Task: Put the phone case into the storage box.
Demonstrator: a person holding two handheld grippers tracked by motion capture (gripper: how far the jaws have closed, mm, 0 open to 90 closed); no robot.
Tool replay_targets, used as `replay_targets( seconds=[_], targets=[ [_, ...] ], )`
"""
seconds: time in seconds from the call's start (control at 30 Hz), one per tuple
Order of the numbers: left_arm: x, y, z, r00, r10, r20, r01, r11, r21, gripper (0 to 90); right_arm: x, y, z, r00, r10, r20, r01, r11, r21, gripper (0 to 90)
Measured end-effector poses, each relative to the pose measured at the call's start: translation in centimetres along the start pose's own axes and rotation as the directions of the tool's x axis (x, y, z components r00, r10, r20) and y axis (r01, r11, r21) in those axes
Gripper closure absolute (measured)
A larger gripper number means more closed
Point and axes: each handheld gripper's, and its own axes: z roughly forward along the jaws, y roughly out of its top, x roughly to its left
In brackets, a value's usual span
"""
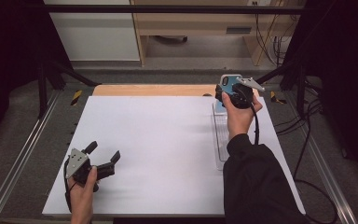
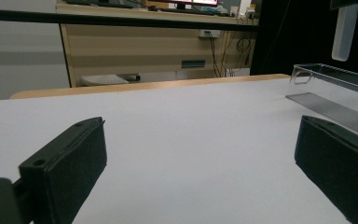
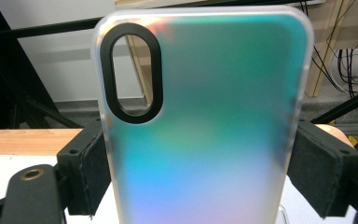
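Holding a phone case (image 3: 205, 116) upright, the right gripper (image 1: 235, 95) has both pads clamped on its long edges, above the far end of the clear tray (image 1: 221, 135) at the table's (image 1: 158, 140) far right. Step looks like carry or place; next move likely calls for lowering the case toward the tray and then releasing it. Right forearm reaches forward, raised. Left gripper (image 1: 103, 156) rests low near the front-left, jaws spread wide, nothing between them.

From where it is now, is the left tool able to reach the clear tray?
Probably yes. The left tool stands open with nothing in it, and only bare white table lies between it and the clear tray.
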Motion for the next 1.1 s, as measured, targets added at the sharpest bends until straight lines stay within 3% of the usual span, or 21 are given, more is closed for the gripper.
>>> replay_targets(
  seconds=[0.6, 1.1],
  targets=[
    [-0.1, 0.0, 0.1, 1.0, 0.0, 0.004, 0.0, 1.0, 0.001, 1.6, -0.5, -0.9, 1.3, 0.9996, 0.009, 0.025, -0.009, 1.0, -0.015, 17.1],
    [-0.1, -0.1, 0.1, 1.0, 0.001, 0.007, -0.001, 1.0, 0.003, 1.6, -1.3, -2.4, 3.5, 0.9962, -0.015, 0.086, 0.017, 0.999, -0.027, 17.1]
  ],
)
